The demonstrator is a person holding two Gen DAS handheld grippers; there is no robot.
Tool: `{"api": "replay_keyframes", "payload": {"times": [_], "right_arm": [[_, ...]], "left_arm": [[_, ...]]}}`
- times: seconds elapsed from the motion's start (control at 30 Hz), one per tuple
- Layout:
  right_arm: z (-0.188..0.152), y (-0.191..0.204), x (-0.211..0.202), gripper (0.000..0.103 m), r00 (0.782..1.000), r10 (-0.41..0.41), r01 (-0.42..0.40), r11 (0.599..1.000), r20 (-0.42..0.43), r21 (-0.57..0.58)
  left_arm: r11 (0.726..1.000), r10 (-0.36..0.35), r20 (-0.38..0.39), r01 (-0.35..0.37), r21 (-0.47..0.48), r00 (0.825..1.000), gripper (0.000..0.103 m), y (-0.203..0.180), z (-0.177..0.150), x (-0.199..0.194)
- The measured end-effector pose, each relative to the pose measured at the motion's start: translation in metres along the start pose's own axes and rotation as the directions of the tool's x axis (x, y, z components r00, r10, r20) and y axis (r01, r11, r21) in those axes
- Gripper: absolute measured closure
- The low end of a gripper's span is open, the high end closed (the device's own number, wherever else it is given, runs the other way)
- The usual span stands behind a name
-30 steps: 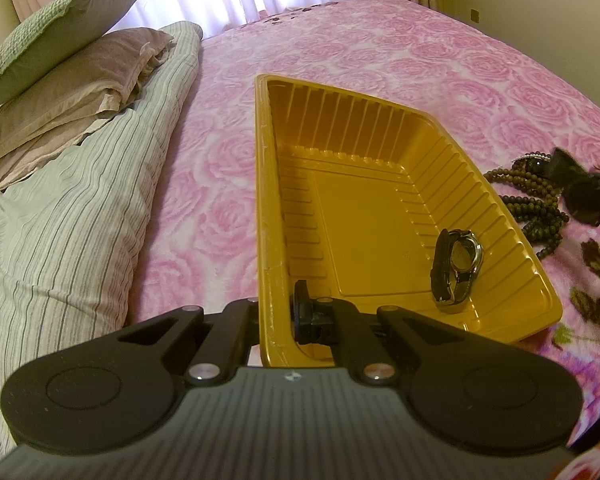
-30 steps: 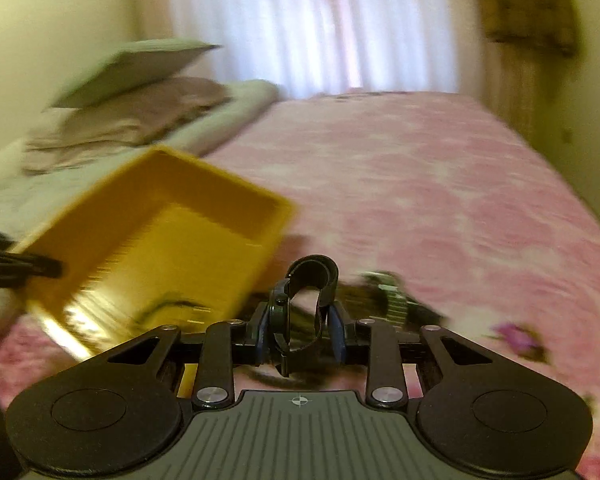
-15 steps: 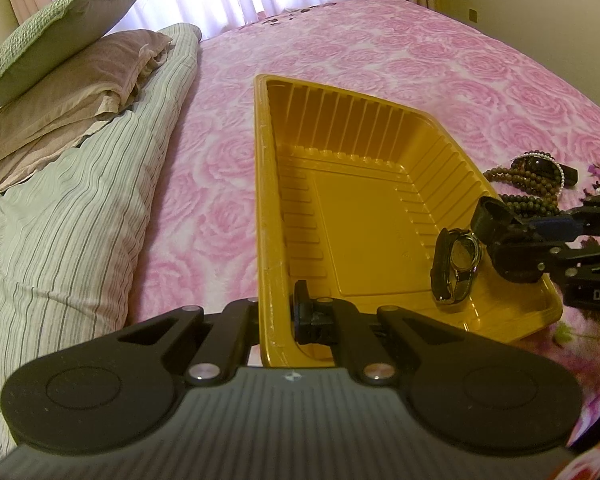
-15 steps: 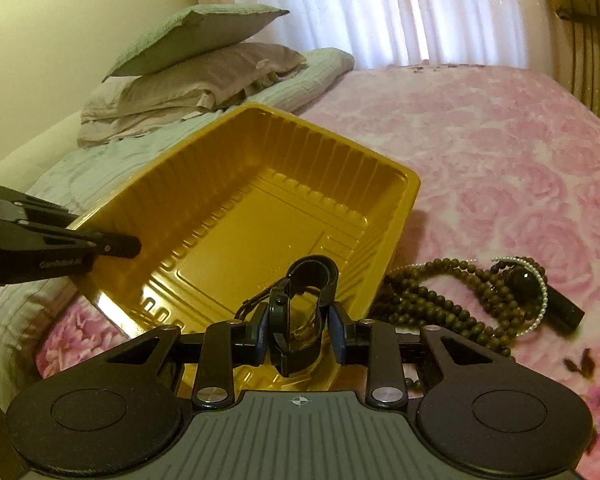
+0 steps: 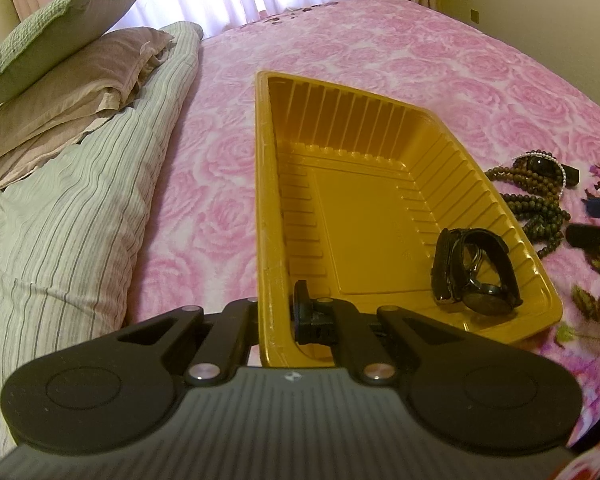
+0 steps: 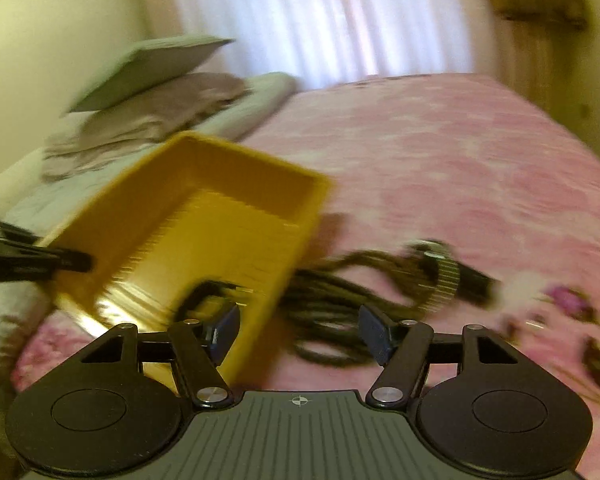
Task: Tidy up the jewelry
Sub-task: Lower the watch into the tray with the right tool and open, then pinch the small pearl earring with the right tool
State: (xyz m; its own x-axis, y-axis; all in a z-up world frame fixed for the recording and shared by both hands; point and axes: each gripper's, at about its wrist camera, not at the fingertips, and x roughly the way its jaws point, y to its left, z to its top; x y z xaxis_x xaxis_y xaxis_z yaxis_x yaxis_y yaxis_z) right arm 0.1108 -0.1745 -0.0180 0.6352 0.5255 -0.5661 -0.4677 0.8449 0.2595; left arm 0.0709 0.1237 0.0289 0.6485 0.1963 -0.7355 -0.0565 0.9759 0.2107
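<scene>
Right tongs [image 6: 298, 334] just opened, now empty: second watch [image 5: 485, 280] dropped beside the first in the tray [image 5: 264, 200]. Left tongs [image 5: 278, 316] clenched on tray rim. Beads [image 5: 534, 204] remain on bed [image 5: 440, 60], probably next.

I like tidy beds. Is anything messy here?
Yes. Brown beads lie in a tangled heap on the pink blanket, outside the yellow tray. Two watches already sit inside it.

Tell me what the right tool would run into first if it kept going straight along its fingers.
Most likely the dark bead necklaces on the pink bedspread, just right of the yellow tray. The right tool stands open with nothing between its fingers. The view is blurred, so depth is uncertain.
</scene>
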Motion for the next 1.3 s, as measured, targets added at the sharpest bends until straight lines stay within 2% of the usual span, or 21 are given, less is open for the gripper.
{"api": "replay_keyframes", "payload": {"times": [0.1, 0.17, 0.3, 0.33, 0.47, 0.7, 0.87, 1.13, 1.23, 1.3], "right_arm": [[-0.006, -0.031, -0.008, 0.037, 0.989, -0.145, 0.145, 0.989, 0.002, 0.019], [-0.006, -0.051, -0.009, 0.037, 0.978, -0.208, 0.208, 0.977, -0.004, 0.043], [-0.002, -0.079, -0.003, 0.038, 0.959, -0.282, 0.282, 0.958, -0.014, 0.047], [-0.002, -0.083, -0.001, 0.038, 0.958, -0.285, 0.286, 0.957, -0.014, 0.04], [-0.003, -0.087, 0.01, 0.058, 0.954, -0.299, 0.299, 0.954, -0.027, -0.03], [-0.009, -0.084, 0.018, 0.076, 0.947, -0.32, 0.316, 0.944, -0.028, -0.096], [-0.011, -0.08, 0.018, 0.095, 0.944, -0.329, 0.324, 0.939, -0.026, -0.117], [-0.007, -0.07, 0.009, 0.095, 0.944, -0.329, 0.328, 0.935, 0.011, -0.138], [0.002, -0.056, 0.001, 0.095, 0.956, -0.29, 0.293, 0.945, 0.041, -0.147], [0.009, -0.041, -0.003, 0.095, 0.972, -0.229, 0.235, 0.961, 0.055, -0.148]], "left_arm": [[1.0, 0.0, 0.001, 0.0, -0.002, 1.0, 0.101, 0.001, 0.0, 0.0], [1.0, -0.001, 0.003, 0.001, -0.005, 1.0, 0.101, 0.001, 0.0, -0.001], [1.0, -0.001, 0.004, 0.001, -0.006, 1.0, 0.101, 0.0, 0.001, -0.001], [1.0, 0.0, 0.004, 0.0, -0.006, 1.0, 0.101, 0.001, 0.001, -0.001], [1.0, -0.001, 0.003, 0.001, -0.008, 1.0, 0.101, 0.0, 0.001, -0.002], [1.0, 0.002, 0.003, -0.002, -0.005, 1.0, 0.101, -0.001, 0.001, -0.002], [1.0, 0.004, 0.004, -0.004, 0.004, 1.0, 0.101, 0.0, 0.002, -0.002], [1.0, 0.005, 0.005, -0.005, 0.005, 1.0, 0.101, -0.001, 0.002, -0.002], [1.0, 0.005, 0.006, -0.005, 0.004, 1.0, 0.101, -0.001, 0.002, -0.002], [1.0, 0.005, 0.007, -0.005, 0.006, 1.0, 0.101, 0.0, 0.002, -0.002]]}}
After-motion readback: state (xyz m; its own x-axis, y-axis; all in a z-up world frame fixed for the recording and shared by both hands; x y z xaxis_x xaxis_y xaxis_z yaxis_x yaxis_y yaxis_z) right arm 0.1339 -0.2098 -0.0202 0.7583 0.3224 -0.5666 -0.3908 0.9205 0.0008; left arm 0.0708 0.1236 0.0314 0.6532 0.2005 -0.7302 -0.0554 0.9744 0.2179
